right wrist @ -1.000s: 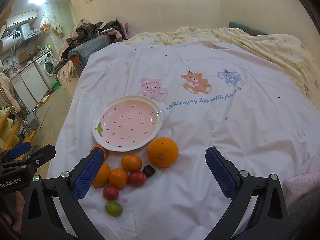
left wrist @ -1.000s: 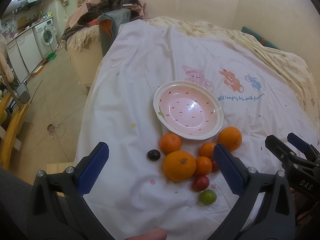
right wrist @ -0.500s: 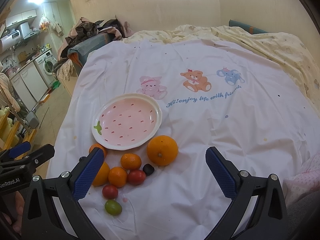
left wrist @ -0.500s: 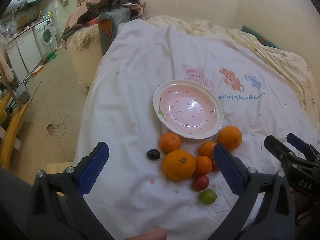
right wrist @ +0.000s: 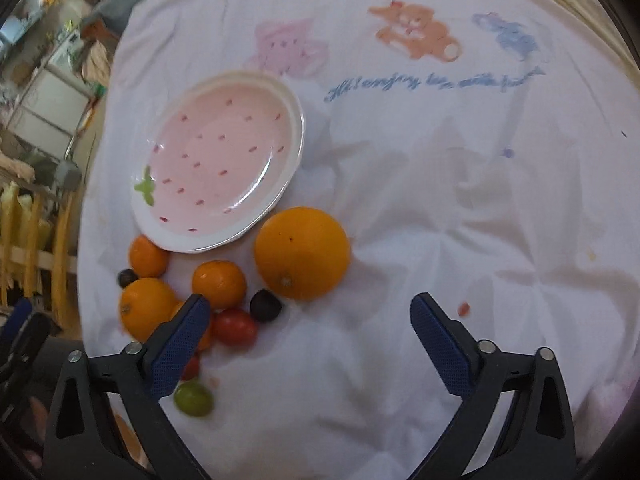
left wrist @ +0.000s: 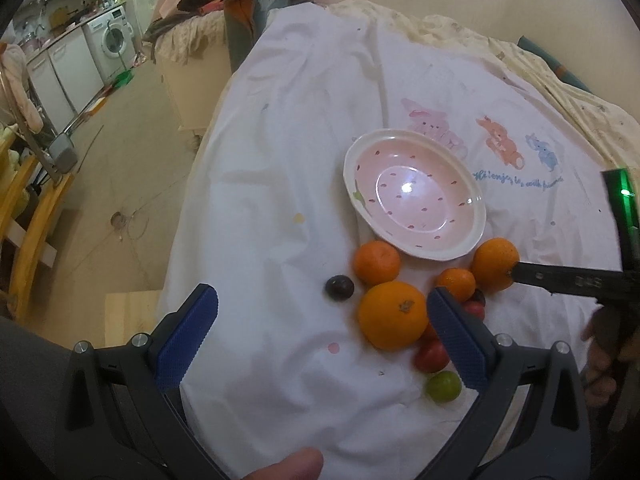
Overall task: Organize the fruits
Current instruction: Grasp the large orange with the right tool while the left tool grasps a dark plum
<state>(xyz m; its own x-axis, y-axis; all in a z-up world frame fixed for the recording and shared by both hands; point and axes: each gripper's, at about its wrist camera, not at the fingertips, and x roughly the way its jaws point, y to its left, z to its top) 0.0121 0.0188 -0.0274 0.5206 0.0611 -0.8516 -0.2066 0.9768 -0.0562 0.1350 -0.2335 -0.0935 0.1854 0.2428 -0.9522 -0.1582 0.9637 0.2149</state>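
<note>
Since a second ago my right gripper (right wrist: pixel 304 320) had dropped and pushed in toward the fruit, so the big orange (right wrist: pixel 302 253) by the plate's near right rim loomed much larger in its view; my left gripper (left wrist: pixel 322 324) had shifted only a little.

I judged the step as the first pick: nothing lay yet in the pink strawberry plate (right wrist: pixel 294 120), which sat on the white printed sheet (right wrist: pixel 460 184) toward its left edge. All the fruit sat in a cluster just off the plate's near rim.

Largest first: the big orange lay ahead of my right jaws, spread wide with nothing between them, not touching it. In the left view one right finger seemed to reach that orange's side, though contact I could not confirm. A second large orange (left wrist: pixel 393 315) sat beside my left gripper's right finger, jaws also wide and empty. Around them lay smaller mandarins (right wrist: pixel 219 284), a red tomato (right wrist: pixel 234 328), a dark plum (right wrist: pixel 265 305) and a green one (right wrist: pixel 193 399) nearest me.

Next, I reckoned, I would need to straddle the big orange squarely and close gently; round fruit on soft cloth could roll.
</note>
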